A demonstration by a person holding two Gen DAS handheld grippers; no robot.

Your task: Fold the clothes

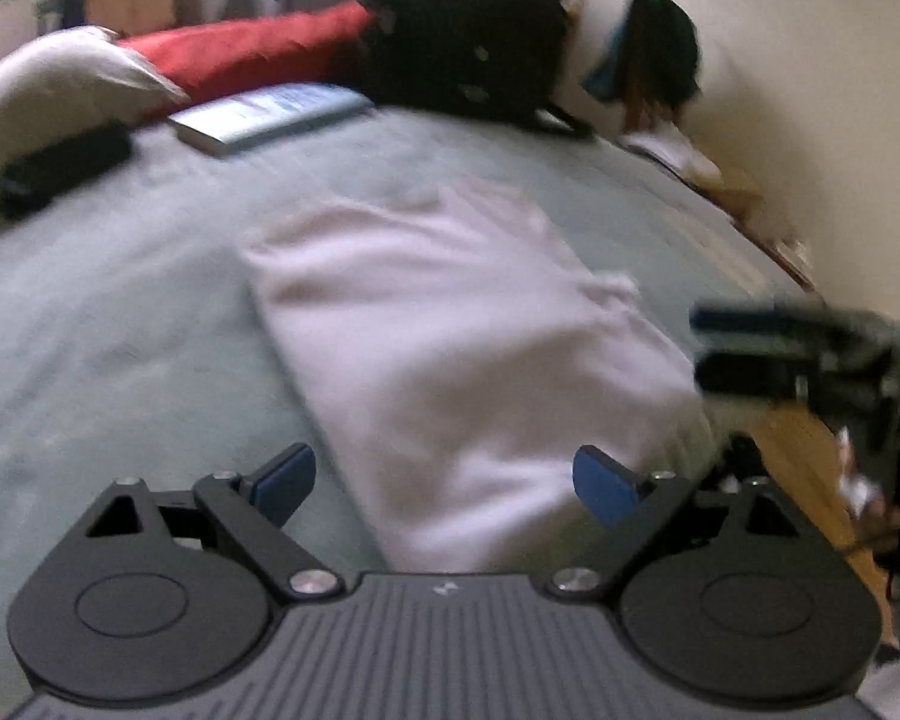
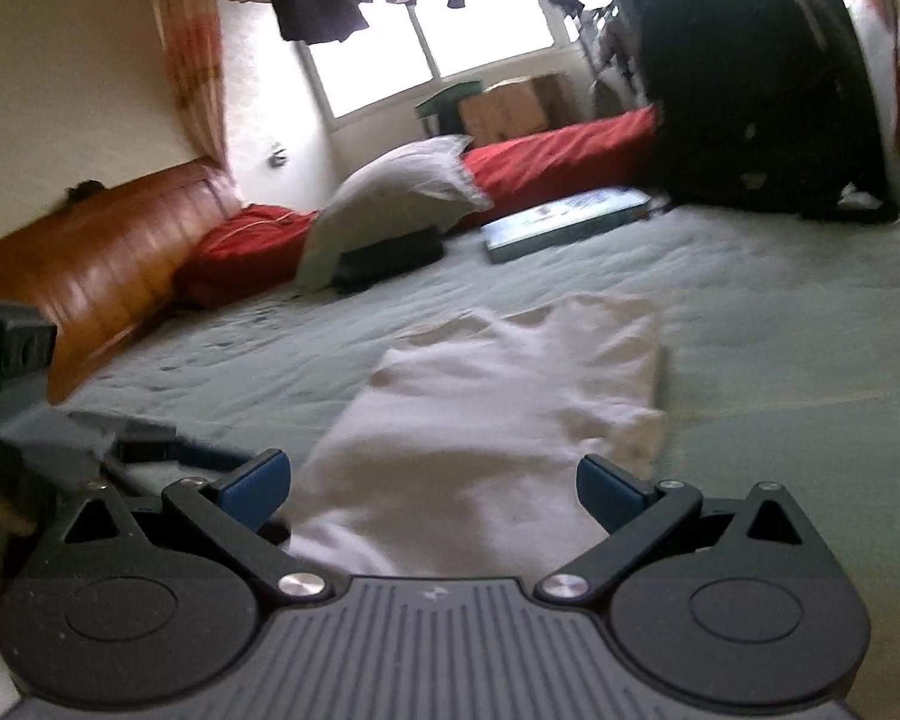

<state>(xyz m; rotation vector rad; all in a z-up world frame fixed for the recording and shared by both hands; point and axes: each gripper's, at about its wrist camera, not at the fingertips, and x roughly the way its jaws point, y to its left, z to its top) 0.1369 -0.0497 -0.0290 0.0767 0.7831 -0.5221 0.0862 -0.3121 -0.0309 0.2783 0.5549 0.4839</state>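
Note:
A pale pink garment [image 1: 450, 336] lies folded into a long strip on the grey-green bedspread [image 1: 120, 324]; the right wrist view shows the same garment [image 2: 498, 414] stretching away from the camera. My left gripper [image 1: 447, 483] is open just above the garment's near end, its blue pads spread wide and holding nothing. My right gripper [image 2: 432, 489] is open too, over the near end of the strip. The right gripper [image 1: 750, 354] also shows at the right edge of the left wrist view, blurred. Both views are motion-blurred.
A black backpack [image 1: 468, 30] stands at the far side of the bed, with a book [image 1: 270, 114], a red pillow [image 1: 252, 54], a white pillow [image 2: 396, 198] and a small black case [image 1: 66, 165] nearby. A wooden headboard [image 2: 90, 264] is at left. Clothes hang by the window [image 2: 480, 12].

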